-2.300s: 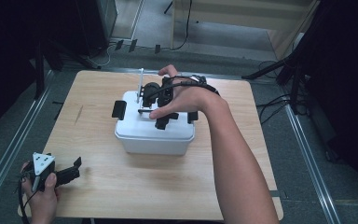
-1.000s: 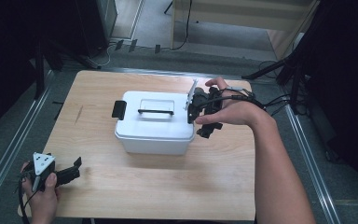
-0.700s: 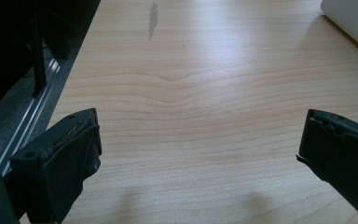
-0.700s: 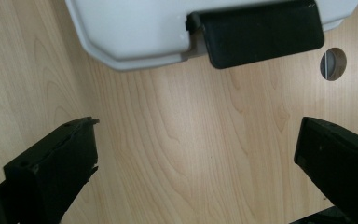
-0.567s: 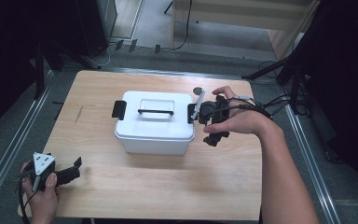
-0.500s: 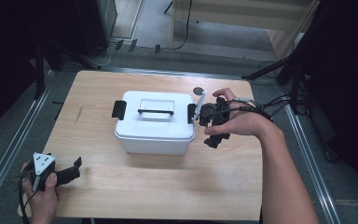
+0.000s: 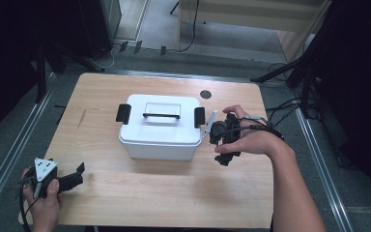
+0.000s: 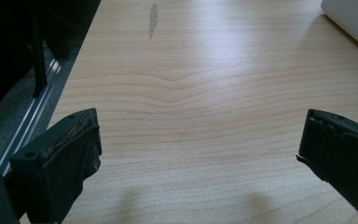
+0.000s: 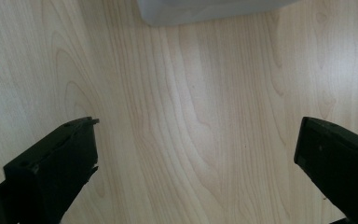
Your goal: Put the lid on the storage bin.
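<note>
a wooden table (image 7: 164,193) with a small dark round spot (image 7: 205,94) near its far edge

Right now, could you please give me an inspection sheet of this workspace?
Surface: wooden table, one grey streak near its left side.
Job's things: white box, lid on, black handle flat, black latches at both ends.
Clutter: small dark disc behind the box.
Grippers: left gripper open at the near left corner; right gripper open, right of the box, jaws holding nothing.
Cables: black cables trail from the right gripper.
Surroundings: grey floor, metal rails, dark stands.
</note>
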Demonstrator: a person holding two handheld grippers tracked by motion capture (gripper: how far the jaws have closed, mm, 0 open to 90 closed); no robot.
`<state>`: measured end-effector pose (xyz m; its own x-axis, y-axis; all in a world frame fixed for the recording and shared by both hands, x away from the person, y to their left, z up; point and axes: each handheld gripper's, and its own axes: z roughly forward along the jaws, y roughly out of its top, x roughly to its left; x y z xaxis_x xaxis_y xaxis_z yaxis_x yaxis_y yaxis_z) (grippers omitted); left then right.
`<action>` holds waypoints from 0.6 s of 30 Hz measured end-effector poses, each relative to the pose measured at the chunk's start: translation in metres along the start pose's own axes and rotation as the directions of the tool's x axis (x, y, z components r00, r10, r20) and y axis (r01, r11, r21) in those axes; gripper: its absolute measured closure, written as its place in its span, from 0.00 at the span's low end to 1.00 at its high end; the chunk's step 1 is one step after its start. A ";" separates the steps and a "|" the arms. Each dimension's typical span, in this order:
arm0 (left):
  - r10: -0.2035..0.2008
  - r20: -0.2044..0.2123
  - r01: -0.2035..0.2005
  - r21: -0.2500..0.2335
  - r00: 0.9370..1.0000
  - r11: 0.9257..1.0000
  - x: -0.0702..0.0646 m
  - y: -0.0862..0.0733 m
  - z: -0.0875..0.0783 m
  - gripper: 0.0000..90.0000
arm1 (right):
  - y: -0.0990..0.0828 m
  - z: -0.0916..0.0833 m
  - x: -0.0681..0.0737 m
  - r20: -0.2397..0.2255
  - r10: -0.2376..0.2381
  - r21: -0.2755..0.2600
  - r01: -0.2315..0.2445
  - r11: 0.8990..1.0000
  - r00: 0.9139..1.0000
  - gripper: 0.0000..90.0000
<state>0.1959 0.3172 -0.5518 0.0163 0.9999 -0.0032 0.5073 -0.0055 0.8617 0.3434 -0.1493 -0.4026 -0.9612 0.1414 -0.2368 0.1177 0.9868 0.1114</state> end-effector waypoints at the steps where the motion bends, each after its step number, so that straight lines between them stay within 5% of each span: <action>1: 0.000 0.000 0.000 -0.001 1.000 1.000 0.000 0.000 0.000 0.00 | -0.001 0.001 0.002 0.004 0.002 0.001 -0.002 1.000 1.000 0.00; 18: -0.003 0.001 0.003 -0.001 1.000 1.000 0.000 0.000 0.000 0.00 | -0.024 0.024 0.025 -0.007 0.032 -0.010 -0.032 0.999 0.999 0.00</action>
<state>0.1957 0.3176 -0.5518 0.0153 0.9999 -0.0065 0.5062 -0.0021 0.8624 0.3225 -0.1675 -0.4341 -0.9587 0.1726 -0.2258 0.1462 0.9808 0.1290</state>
